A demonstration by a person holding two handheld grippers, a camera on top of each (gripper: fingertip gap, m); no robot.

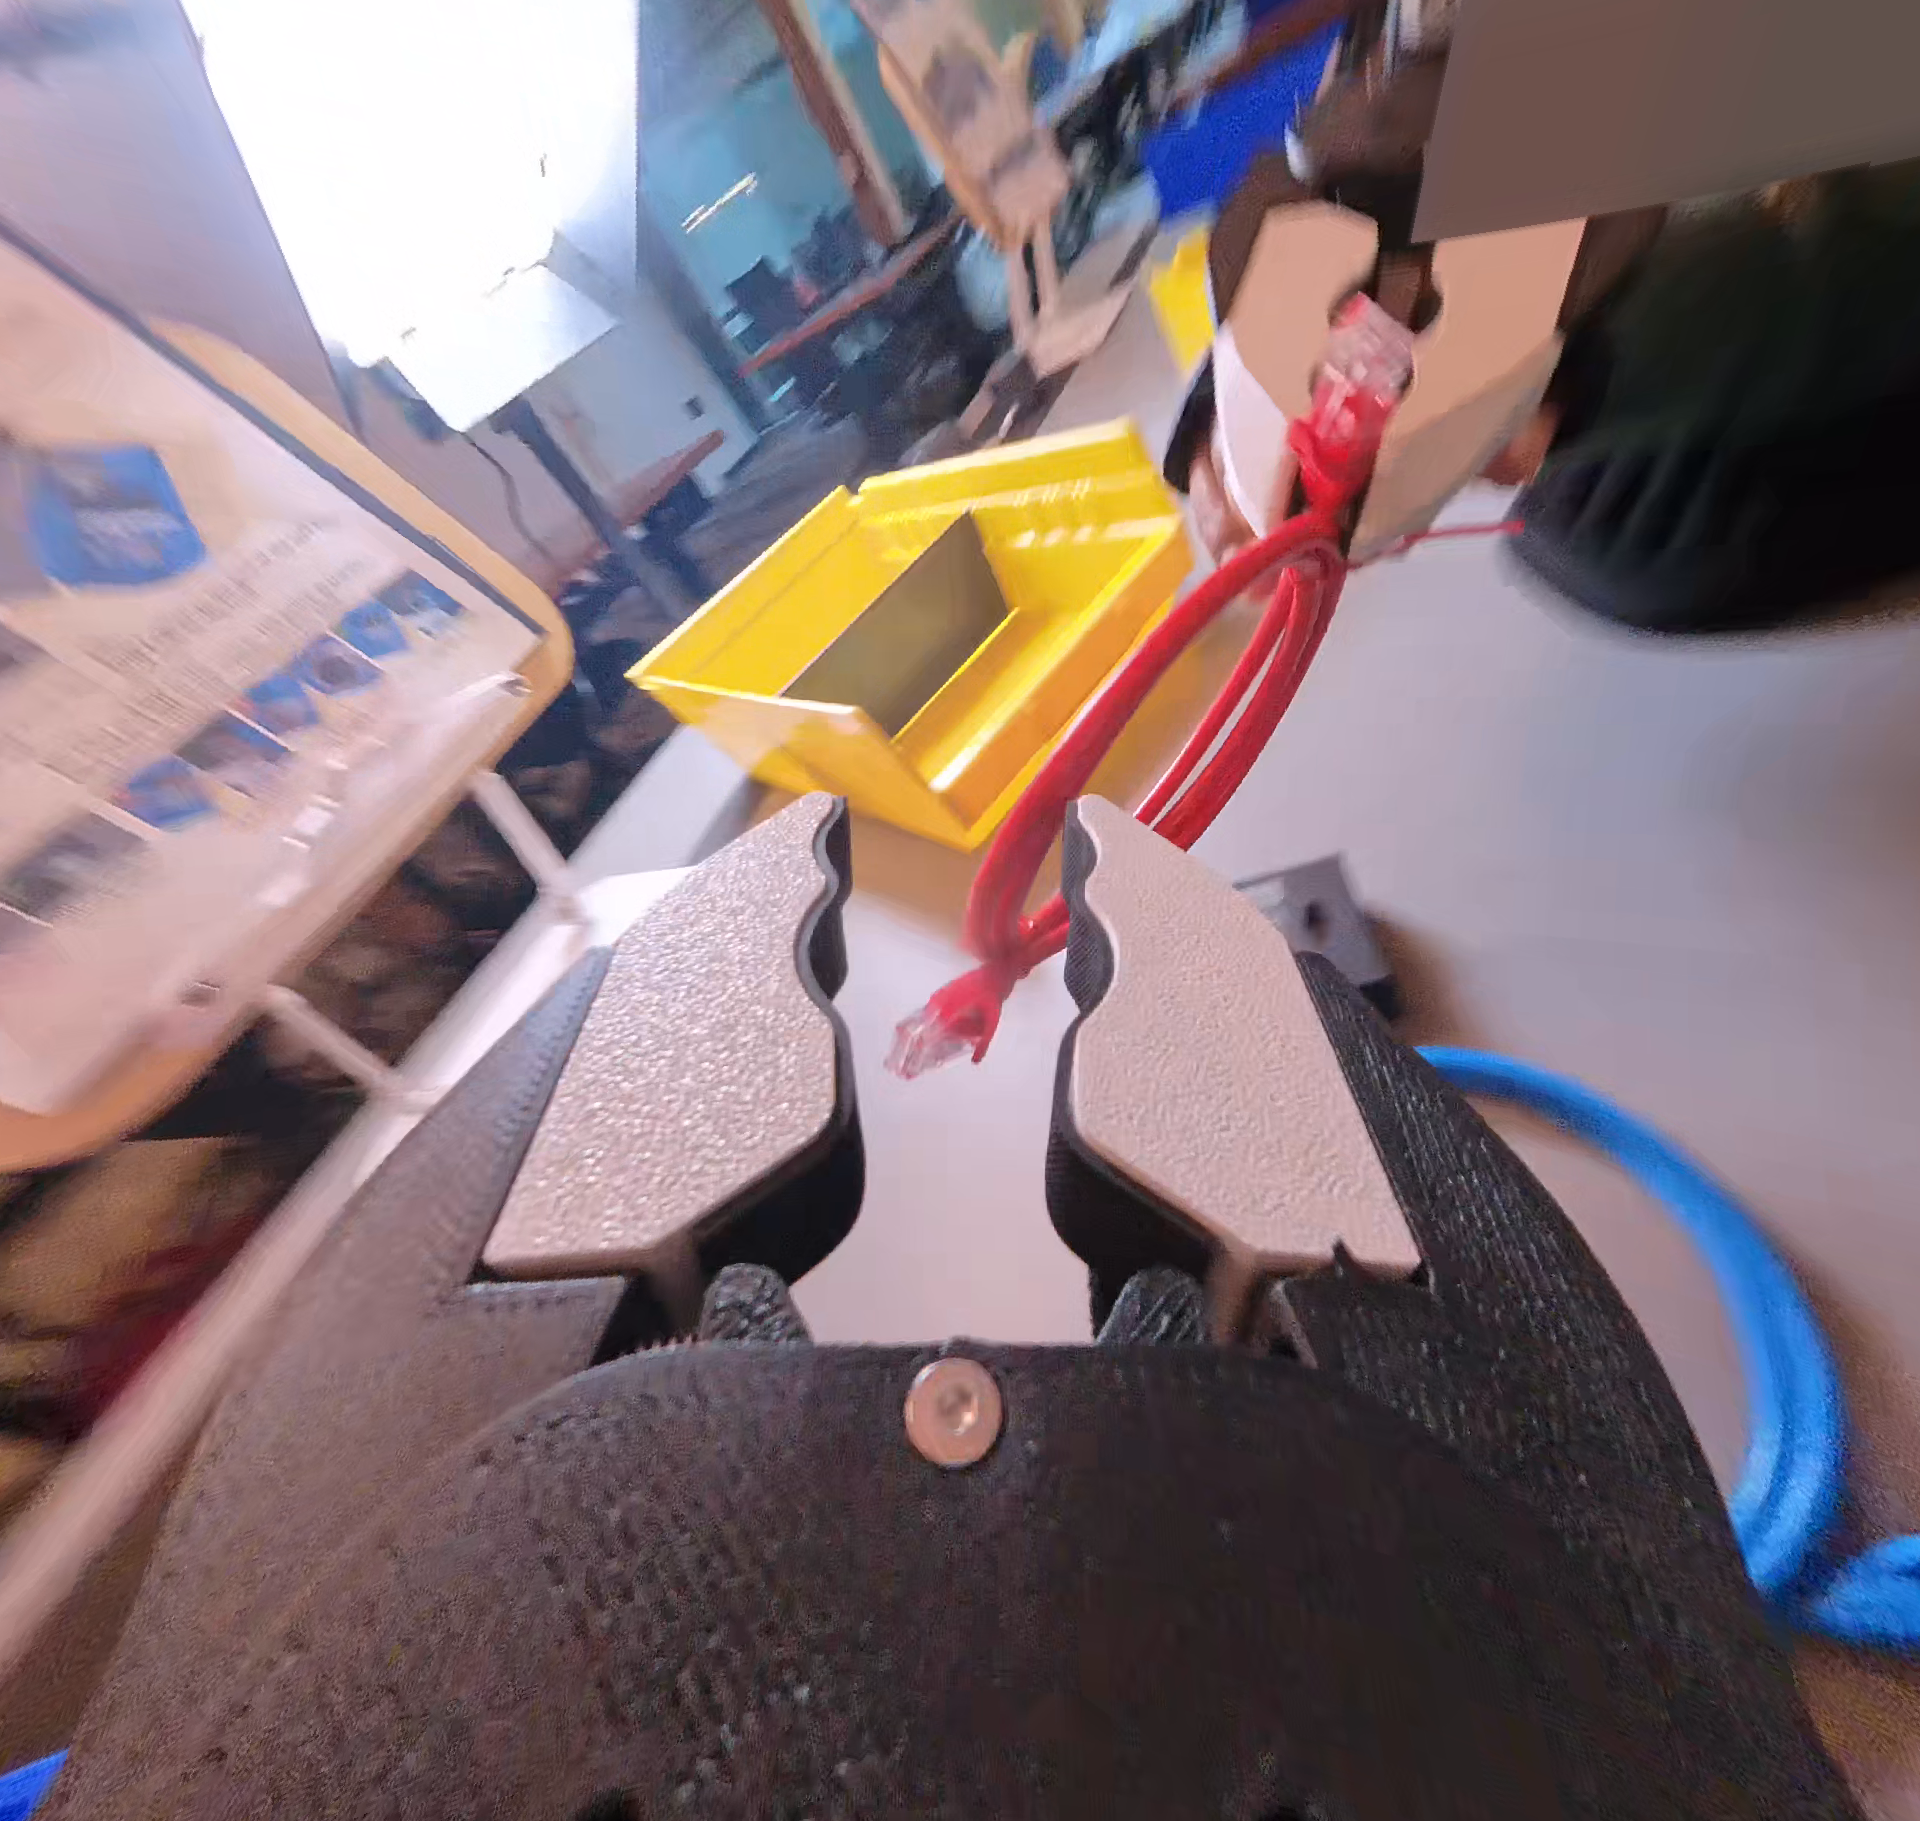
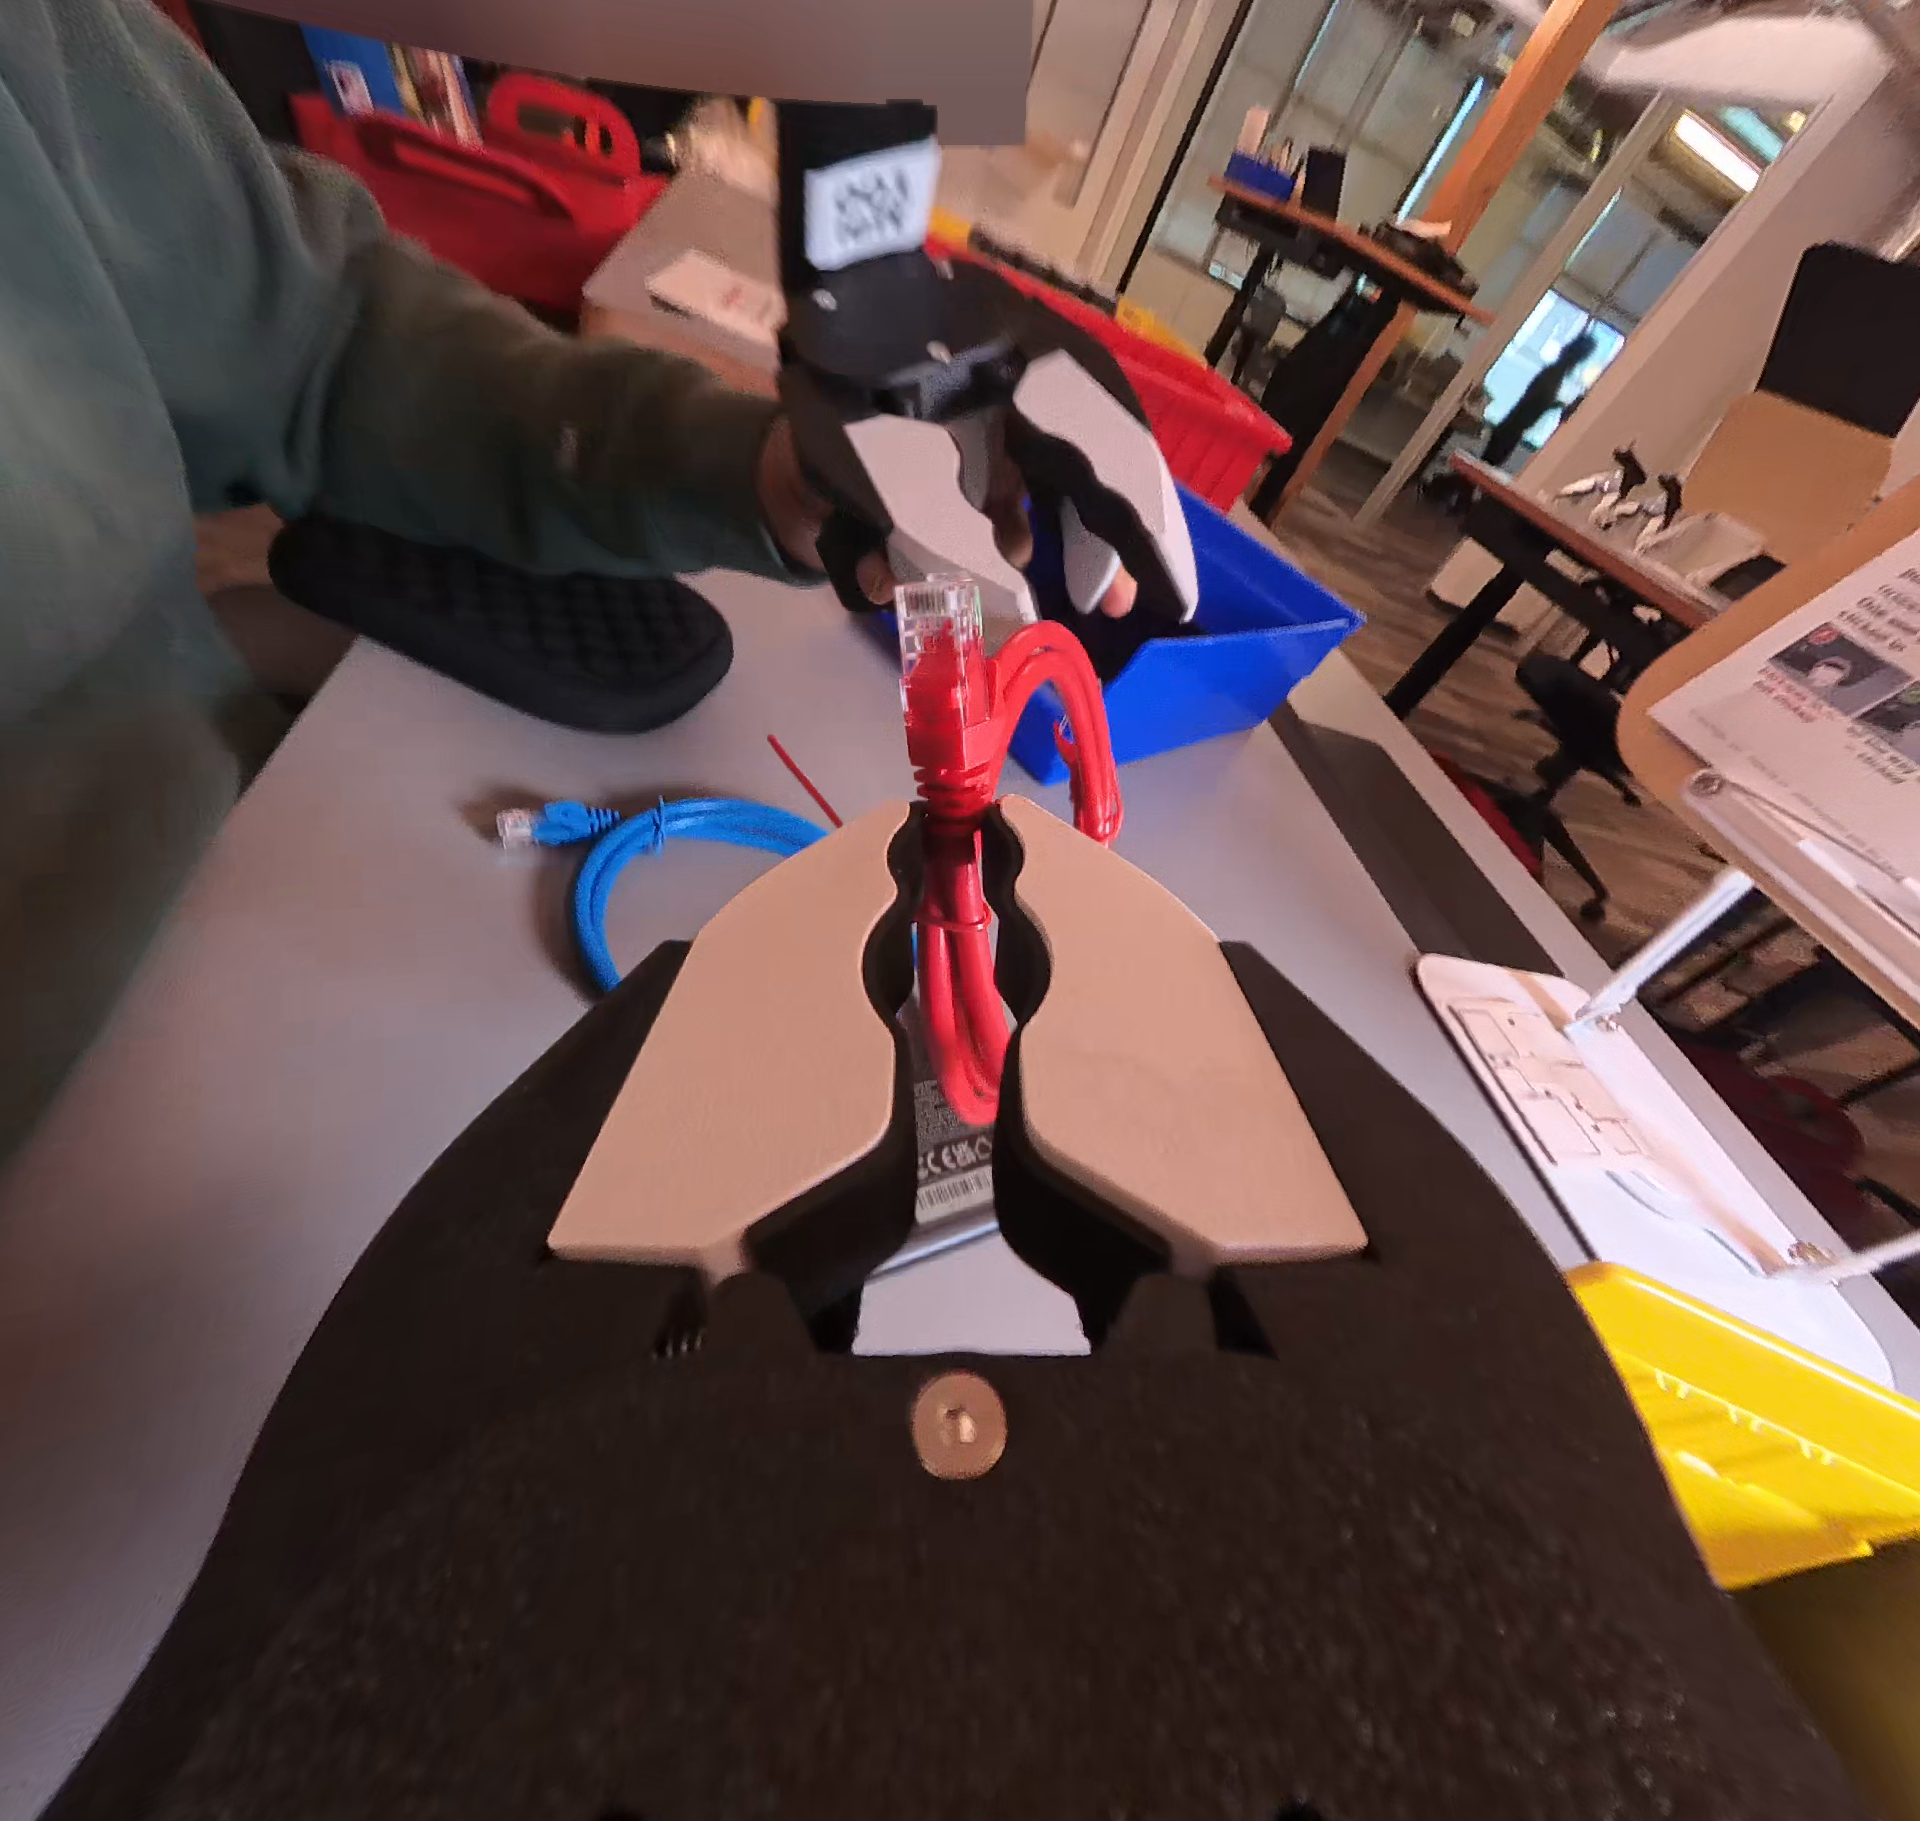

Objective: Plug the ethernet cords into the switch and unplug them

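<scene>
My right gripper [image 2: 961, 821] is shut on a bundled red ethernet cord [image 2: 961, 1002] and holds it above the table, one clear-tipped plug [image 2: 940, 670] sticking up past the fingertips. In the left wrist view the right gripper [image 1: 1371, 421] is at upper right and the red cord [image 1: 1122, 722] hangs from it. Its lower plug [image 1: 940, 1028] dangles between the fingers of my left gripper [image 1: 956, 836], which is open and empty. A grey box, apparently the switch [image 1: 1314, 914], lies on the table beyond the left gripper and shows partly under my right gripper [image 2: 951, 1179]. A coiled blue cord [image 2: 665, 836] lies on the table.
A yellow bin [image 1: 935, 628] stands on the grey table [image 1: 1558, 836] ahead of the left gripper. A blue bin [image 2: 1226, 670], a black wrist rest [image 2: 499, 618] and a sign stand [image 2: 1558, 1075] are also on the table. A person's sleeve [image 2: 416, 400] reaches in from the left.
</scene>
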